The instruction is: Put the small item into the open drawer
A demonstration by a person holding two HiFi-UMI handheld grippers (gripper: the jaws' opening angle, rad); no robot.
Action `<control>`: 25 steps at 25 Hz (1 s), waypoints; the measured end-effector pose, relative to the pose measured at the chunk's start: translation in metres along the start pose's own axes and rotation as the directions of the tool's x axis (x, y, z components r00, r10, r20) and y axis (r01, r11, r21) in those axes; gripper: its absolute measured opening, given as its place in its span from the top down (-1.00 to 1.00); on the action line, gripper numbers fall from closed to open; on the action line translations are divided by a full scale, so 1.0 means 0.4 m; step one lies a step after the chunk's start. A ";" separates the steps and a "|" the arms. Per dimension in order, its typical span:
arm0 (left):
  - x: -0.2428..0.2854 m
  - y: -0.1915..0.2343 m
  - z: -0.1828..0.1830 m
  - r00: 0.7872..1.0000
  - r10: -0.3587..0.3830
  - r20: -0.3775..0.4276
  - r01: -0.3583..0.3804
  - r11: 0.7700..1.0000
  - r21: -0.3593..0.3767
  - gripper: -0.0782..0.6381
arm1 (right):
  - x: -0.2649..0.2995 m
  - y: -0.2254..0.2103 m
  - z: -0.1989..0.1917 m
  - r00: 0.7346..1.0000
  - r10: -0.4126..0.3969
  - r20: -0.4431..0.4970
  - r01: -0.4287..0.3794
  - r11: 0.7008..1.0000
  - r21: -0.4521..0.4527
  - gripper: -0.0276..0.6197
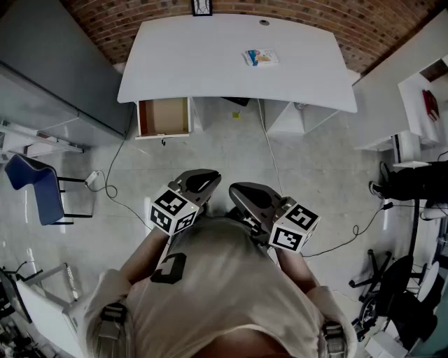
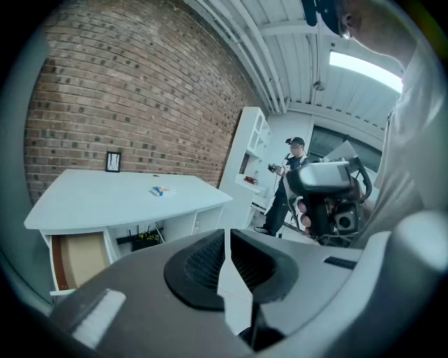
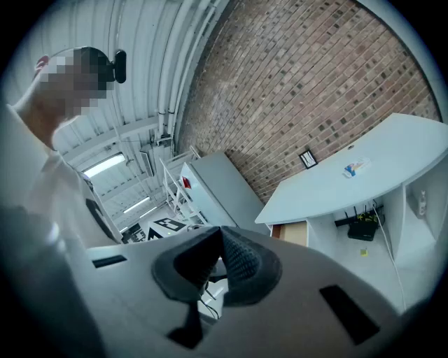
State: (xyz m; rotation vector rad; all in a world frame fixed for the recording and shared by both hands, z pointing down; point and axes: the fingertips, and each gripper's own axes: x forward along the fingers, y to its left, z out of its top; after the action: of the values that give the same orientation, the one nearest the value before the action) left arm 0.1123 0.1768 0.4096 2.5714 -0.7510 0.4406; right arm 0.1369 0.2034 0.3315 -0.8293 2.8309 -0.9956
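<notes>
Desk (image 1: 210,70): small item (image 1: 260,57) on top | drawer (image 1: 164,117) open | brick wall (image 1: 315,17) | left claw (image 2: 227,239), right claw (image 3: 220,236) pressed together

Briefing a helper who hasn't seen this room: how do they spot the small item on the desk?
Look for the white curved desk against the brick wall. On its top, right of centre in the head view, lies a small flat packet. It is the only coloured thing on the white top, marked with blue print.

Head view looks down; gripper views share the desk (image 1: 210,63) (seemingly far).
</notes>
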 end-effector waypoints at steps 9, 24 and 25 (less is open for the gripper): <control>-0.243 0.229 0.006 0.992 0.068 0.102 -0.062 0.996 -0.064 0.71 | 0.236 0.121 -0.005 0.999 -0.021 -0.047 0.016 0.995 -0.096 0.90; -0.403 0.376 -0.009 0.982 0.077 0.173 -0.062 0.994 -0.092 0.71 | 0.392 0.179 -0.041 0.994 -0.071 -0.081 0.063 0.994 -0.093 0.90; -0.398 0.372 -0.008 0.982 0.073 0.172 -0.058 0.994 -0.090 0.71 | 0.393 0.176 -0.041 0.994 -0.072 -0.085 0.065 0.994 -0.090 0.90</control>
State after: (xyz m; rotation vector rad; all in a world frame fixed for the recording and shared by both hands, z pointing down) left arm -0.1007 0.1336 0.3931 2.5341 -0.8977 0.1987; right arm -0.0343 0.1813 0.3259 -0.9187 2.9590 -0.9451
